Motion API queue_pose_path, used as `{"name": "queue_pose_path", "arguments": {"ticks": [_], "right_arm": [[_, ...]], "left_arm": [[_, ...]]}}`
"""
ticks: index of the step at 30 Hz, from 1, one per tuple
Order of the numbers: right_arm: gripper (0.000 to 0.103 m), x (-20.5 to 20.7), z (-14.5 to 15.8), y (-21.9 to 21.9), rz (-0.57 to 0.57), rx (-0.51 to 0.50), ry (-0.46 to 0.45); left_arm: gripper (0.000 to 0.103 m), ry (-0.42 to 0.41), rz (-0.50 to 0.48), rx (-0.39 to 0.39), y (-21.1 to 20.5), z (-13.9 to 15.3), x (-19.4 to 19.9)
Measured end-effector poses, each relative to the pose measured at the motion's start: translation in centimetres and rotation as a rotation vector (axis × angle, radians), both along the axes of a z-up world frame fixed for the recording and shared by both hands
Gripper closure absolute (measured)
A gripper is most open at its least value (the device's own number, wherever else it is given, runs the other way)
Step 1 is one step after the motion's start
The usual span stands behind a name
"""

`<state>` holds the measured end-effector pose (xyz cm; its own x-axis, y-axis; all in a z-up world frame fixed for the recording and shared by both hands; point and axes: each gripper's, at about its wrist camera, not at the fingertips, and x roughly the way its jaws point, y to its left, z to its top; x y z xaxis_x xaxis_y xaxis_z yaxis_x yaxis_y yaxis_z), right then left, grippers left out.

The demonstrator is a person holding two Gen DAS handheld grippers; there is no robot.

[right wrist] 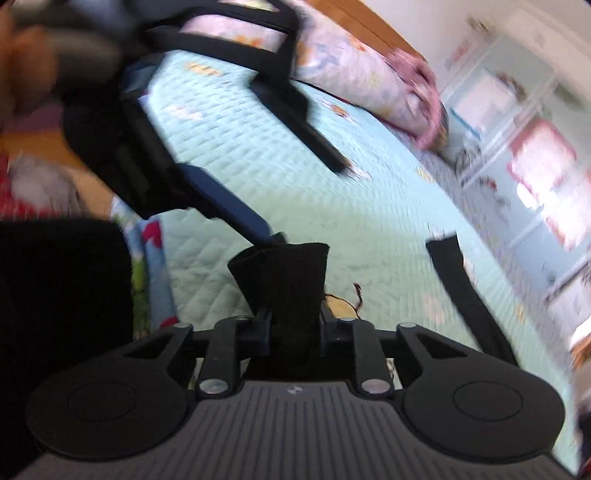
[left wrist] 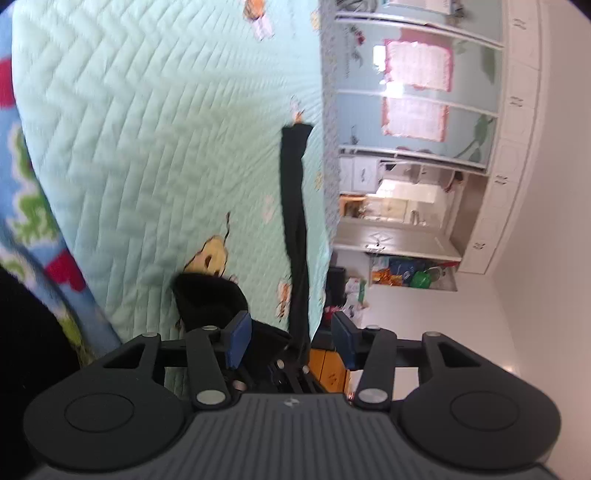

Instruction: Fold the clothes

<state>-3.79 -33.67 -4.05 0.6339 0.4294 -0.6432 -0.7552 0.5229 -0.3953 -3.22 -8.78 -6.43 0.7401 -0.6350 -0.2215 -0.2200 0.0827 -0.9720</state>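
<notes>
A black sock (right wrist: 288, 280) stands up between the pads of my right gripper (right wrist: 293, 332), which is shut on it just above the mint quilted bed cover (right wrist: 369, 221). My left gripper (left wrist: 291, 341) is open. Its blue-padded finger (right wrist: 229, 206) reaches down to the sock's top edge, and the other finger (right wrist: 303, 122) stays well apart. In the left wrist view the held sock (left wrist: 210, 299) bunches against the left pad (left wrist: 240, 343). A second black sock (left wrist: 293, 206) lies stretched out flat on the cover near the bed's edge.
A pale patterned pillow (right wrist: 369, 66) lies at the head of the bed against a wooden headboard (right wrist: 373, 22). A colourful blanket (left wrist: 29, 206) borders the cover. A wardrobe with light blue doors (left wrist: 417, 92) stands past the bed. A person's hand (right wrist: 26, 62) holds the left gripper.
</notes>
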Motion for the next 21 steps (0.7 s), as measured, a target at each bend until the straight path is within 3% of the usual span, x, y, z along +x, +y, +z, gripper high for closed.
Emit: {"name": "queue_pose_path", "arguments": {"ticks": [5, 11, 14, 16, 18, 21], "right_arm": [[0.081, 3.7, 3.1, -3.7, -0.215, 0.302, 0.406], [0.083, 6.4, 3.1, -7.7, -0.399, 0.646, 0.791], [0.086, 8.5, 3.5, -10.2, -0.502, 0.889, 0.95], [0.086, 9.8, 5.4, -11.8, -0.54, 1.066, 0.99], [0.086, 10.4, 7.8, -12.8, -0.536, 1.2, 0.971], [0.086, 9.6, 9.3, -11.3, -0.482, 1.197, 0.877]], "left_arm": [[0.049, 0.03, 0.03, 0.023, 0.9, -0.8, -0.9], [0.049, 0.038, 0.012, 0.01, 0.7, -1.4, -0.6], [0.047, 0.021, 0.039, 0.002, 1.6, -1.3, -1.0], [0.047, 0.014, 0.056, 0.001, 2.3, -1.3, -1.4], [0.047, 0.007, 0.074, -0.001, 3.1, -1.3, -1.9], [0.046, 0.01, 0.106, -0.016, 3.9, -1.7, -2.4]]}}
